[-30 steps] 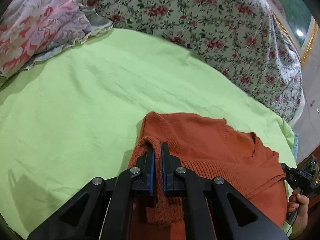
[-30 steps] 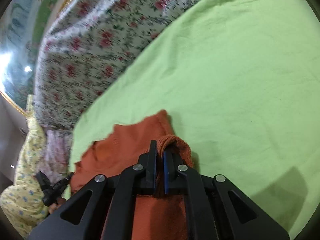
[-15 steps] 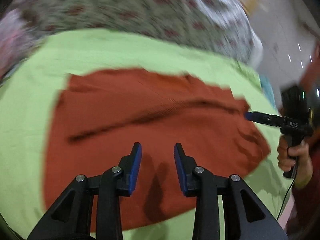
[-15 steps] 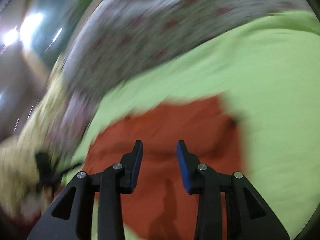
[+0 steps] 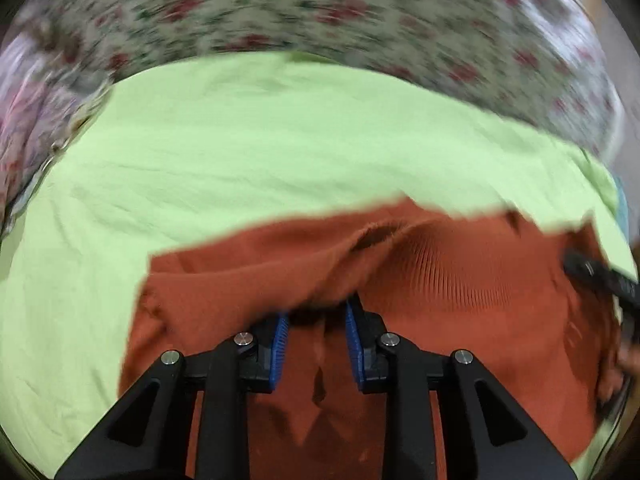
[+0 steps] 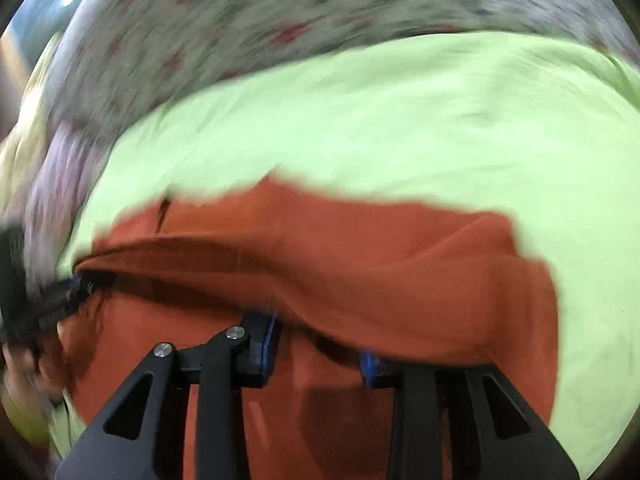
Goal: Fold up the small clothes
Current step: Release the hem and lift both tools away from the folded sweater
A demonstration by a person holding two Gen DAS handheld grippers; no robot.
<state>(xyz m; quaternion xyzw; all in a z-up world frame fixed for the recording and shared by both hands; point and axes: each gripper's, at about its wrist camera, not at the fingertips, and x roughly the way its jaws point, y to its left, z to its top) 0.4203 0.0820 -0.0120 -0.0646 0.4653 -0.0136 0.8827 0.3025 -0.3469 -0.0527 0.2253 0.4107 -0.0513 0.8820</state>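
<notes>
Left wrist view: the left gripper [image 5: 316, 330] has just been closing, part open, with a fold of the orange sweater [image 5: 460, 288] between its pads, not squeezed. So has the right gripper [image 6: 318, 346]. The sweater lies on the green sheet [image 5: 240, 152]. A loose pinch could drop the fold and bunch it.

Both wrist views close, angled down, sharing sweater [image 5: 460, 280]

1. A bed [image 5: 240, 152] carries everything, covered with a light green sheet [image 6: 400, 128], lightly creased.
2. A rust-orange knitted sweater [image 5: 460, 280] lies on the sheet, one fold lifted.
3. A floral quilt [image 5: 320, 8] is heaped along the bed's far side, blurred.
</notes>
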